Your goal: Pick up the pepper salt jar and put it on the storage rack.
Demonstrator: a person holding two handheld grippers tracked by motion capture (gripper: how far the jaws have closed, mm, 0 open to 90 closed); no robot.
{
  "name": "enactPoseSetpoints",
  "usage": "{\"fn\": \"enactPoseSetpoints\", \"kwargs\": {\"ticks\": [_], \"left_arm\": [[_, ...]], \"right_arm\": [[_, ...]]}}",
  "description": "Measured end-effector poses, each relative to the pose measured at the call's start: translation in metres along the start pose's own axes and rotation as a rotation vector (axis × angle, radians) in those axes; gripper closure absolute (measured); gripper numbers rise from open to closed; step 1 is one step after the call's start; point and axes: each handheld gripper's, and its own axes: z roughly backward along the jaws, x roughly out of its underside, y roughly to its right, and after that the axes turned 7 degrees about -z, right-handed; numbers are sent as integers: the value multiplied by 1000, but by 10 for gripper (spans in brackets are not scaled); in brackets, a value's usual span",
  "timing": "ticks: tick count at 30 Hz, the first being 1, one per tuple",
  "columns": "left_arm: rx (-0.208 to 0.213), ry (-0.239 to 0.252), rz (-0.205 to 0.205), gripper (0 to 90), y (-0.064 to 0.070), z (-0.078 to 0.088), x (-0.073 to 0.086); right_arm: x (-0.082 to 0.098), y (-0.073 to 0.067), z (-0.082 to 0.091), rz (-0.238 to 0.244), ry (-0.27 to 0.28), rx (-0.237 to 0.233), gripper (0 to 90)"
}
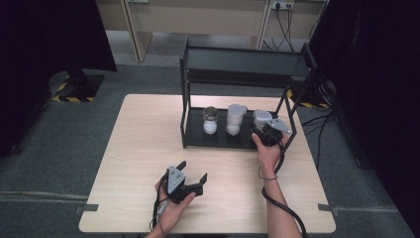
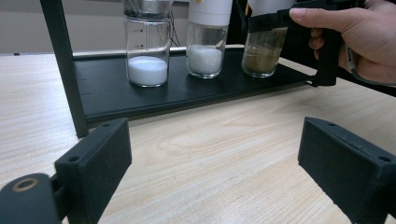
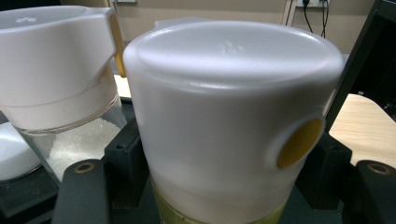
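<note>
A black two-tier rack (image 1: 242,62) stands at the back of the wooden table (image 1: 143,144). Three jars sit in a row on its lower shelf (image 2: 187,91). The rightmost jar (image 3: 233,93), with a white lid, a yellow button and brownish contents (image 2: 261,56), is gripped below the lid by my right gripper (image 3: 224,168), which is shut on it. Beside it stands a white-lidded jar of white grains (image 2: 205,49), then a metal-lidded jar of white powder (image 2: 147,51). My left gripper (image 1: 192,170) rests low over the table's front, open and holding nothing, pointing at the rack.
The rack's upper shelf hangs over the jars, and its black posts (image 2: 63,65) frame the lower shelf. Bare tabletop (image 2: 210,140) lies between my left gripper and the rack. Dark screens stand to both sides, and cables (image 1: 322,124) run on the floor at the right.
</note>
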Motion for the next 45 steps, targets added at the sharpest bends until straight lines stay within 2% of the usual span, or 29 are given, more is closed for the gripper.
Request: {"fn": "enactPoseSetpoints", "kwargs": {"ticks": [4,18,29,45], "left_arm": [[0,0,1,92,0,0,0],[-1,0,-3,92,0,0,0],[-1,0,-2,92,0,0,0],[-2,1,-4,91,1,0,0]], "right_arm": [[0,0,1,-8,2,-6,283],[-1,2,9,-59,-7,-17,104],[-5,1,23,-40,-11,-28,63],[-5,3,48,-25,-11,-55,54]]}}
